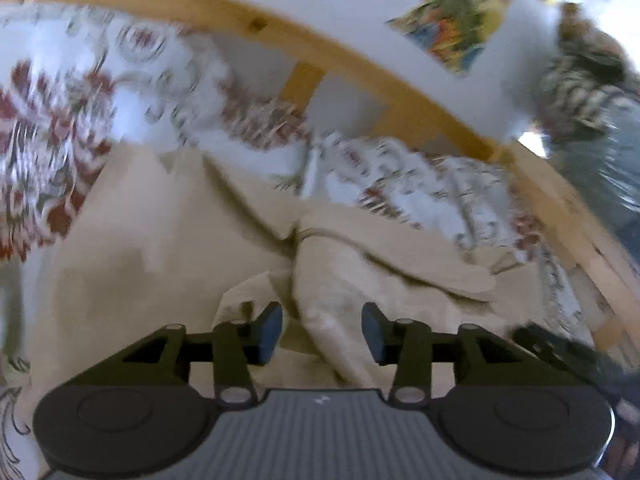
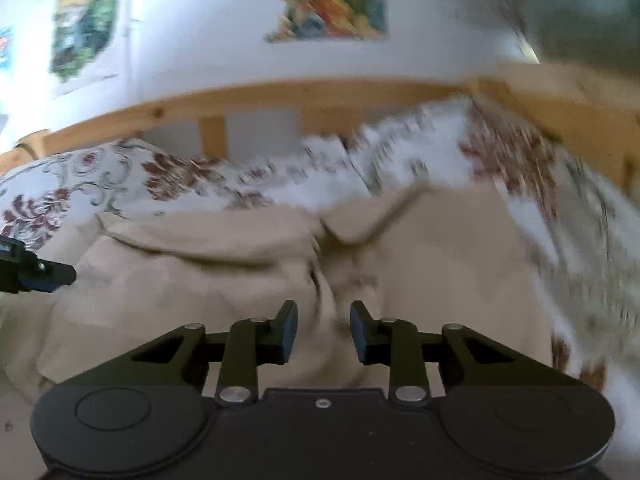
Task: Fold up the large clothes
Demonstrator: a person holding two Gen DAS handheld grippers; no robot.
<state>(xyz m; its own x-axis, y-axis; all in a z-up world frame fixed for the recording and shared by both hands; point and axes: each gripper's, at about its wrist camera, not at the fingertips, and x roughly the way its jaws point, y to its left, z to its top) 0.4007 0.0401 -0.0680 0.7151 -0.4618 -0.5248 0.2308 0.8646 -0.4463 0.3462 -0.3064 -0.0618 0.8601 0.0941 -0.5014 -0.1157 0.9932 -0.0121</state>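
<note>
Cloth is the whole matter here: a large beige garment (image 1: 168, 240) lies spread over a floral bedspread (image 1: 48, 120) on a bed with a pine frame (image 1: 280, 36), filling the near and middle part of both wrist views. Which kind of garment it is I cannot tell; a sleeve-like flap (image 1: 400, 252) lies across it toward the far right in the left wrist view, and the pictures are blurred.

The left gripper (image 1: 322, 330) hangs just above a raised ridge of the fabric, its jaws spread, the ridge running between them but the pads not pressing it. The right gripper (image 2: 324, 330) likewise stands with jaws apart over a bunched fold (image 2: 332, 276), pinching nothing.

By its look the garment is soft, limp and light, with no stiffness: it should sag and drag wherever it is not held. It looks matte, so unlikely to slip. Best hold would be at two well-separated points on an edge or corner, through a single layer, rather than on the loose central bunching.
</note>
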